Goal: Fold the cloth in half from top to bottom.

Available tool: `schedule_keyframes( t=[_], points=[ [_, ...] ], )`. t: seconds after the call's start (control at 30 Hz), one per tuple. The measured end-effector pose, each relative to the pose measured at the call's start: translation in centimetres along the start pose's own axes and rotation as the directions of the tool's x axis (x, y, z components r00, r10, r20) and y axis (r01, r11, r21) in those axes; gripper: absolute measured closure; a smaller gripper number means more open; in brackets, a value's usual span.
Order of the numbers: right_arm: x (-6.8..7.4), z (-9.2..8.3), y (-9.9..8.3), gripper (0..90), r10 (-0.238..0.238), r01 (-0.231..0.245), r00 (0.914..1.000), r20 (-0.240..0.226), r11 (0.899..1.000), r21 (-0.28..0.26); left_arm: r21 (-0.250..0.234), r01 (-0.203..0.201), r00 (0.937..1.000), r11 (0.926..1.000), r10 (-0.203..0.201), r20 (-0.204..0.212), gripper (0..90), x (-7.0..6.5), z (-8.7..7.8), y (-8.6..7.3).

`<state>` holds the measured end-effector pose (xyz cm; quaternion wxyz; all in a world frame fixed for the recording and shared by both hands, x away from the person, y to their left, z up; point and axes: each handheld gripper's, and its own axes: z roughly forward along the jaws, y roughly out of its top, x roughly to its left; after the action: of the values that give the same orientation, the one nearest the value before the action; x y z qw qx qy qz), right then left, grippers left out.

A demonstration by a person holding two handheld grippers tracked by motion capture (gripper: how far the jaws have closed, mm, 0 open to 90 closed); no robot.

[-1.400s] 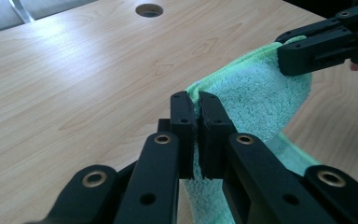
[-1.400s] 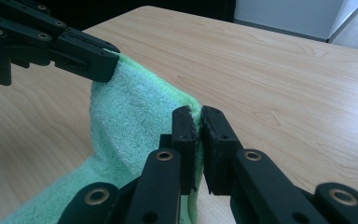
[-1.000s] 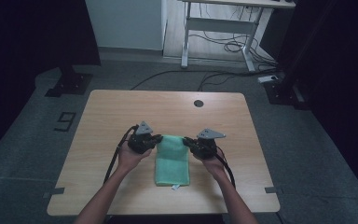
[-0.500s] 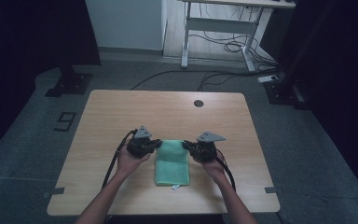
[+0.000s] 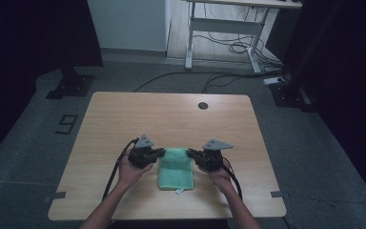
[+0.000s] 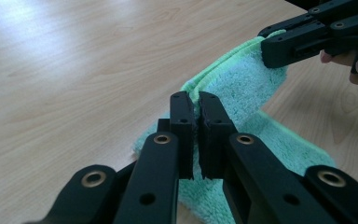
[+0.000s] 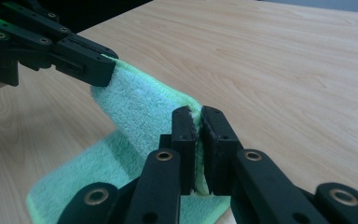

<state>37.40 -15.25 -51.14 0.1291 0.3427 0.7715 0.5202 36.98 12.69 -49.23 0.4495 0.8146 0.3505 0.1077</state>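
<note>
**Clerk:** Surface first: pale wood table (image 5: 124, 114), rounded corners, one dark round grommet hole (image 5: 202, 105) on the far side, well beyond both tongs. Grey floor around it, a white desk frame (image 5: 224, 28) with loose cables behind.

**Checker:** Item one, the cloth?

**Clerk:** Green towel (image 5: 175, 168), terry pile, folded, lying between the two tongs on the near half of the table. Its far edge is lifted off the wood and stretched from one tong to the other; the rest lies flat toward the person. A small white tag (image 5: 178, 192) sticks out at the near edge.

**Checker:** Item two, left gripper (image 5: 159, 151)?

**Clerk:** Black, grey three-cornered plate on top, held in the person's left hand (image 5: 132, 172). Jaws pressed together on the towel's far corner on its own side. The left gripper view shows the stitched hem (image 6: 200, 86) running into the narrow slot between the two pads.

**Checker:** Item three, right gripper (image 5: 190, 152)?

**Clerk:** Same make, held in the right hand (image 5: 219, 175). Jaws likewise pinching the opposite far corner; the right gripper view shows the hem clamped between the pads and the cloth sagging toward the other tong.

**Checker:** Spacing?

**Clerk:** Tips face each other across the towel's width, apart, level with one another.
</note>
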Motion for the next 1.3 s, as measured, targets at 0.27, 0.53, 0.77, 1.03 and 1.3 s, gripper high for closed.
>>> schedule_keyframes(
  t=[0.27,0.53,0.77,1.03,1.3],
  points=[
    [0.7,-0.7,-1.1,83.3,-0.005,0.005,0.9998,-0.018,1.000,0.003,0.007,-0.018,0.9997,0.9998,0.018,0.013,85.3,-0.9,-0.3,-1.1],
    [0.9,-1.0,-2.6,83.1,0.006,-0.005,0.9993,-0.037,1.000,0.019,0.028,-0.025,0.9995,0.9993,0.024,0.019,84.9,-1.5,0.0,-2.5],
    [1.7,-1.0,-3.5,83.0,-0.006,0.008,0.9985,-0.054,1.000,0.027,0.034,-0.024,0.9997,0.9991,0.024,0.012,84.9,-1.6,-0.1,-3.2],
    [2.1,-1.3,-4.0,83.0,0.000,0.002,0.9977,-0.068,1.000,0.021,0.030,-0.036,0.9991,0.9989,0.035,0.023,84.9,-2.1,-0.6,-3.4],
    [2.4,-1.5,-4.9,82.8,0.005,-0.002,0.9970,-0.077,0.999,0.036,0.057,-0.052,0.9982,0.9970,0.051,0.033,84.7,-2.8,-0.5,-4.4]
  ],
)
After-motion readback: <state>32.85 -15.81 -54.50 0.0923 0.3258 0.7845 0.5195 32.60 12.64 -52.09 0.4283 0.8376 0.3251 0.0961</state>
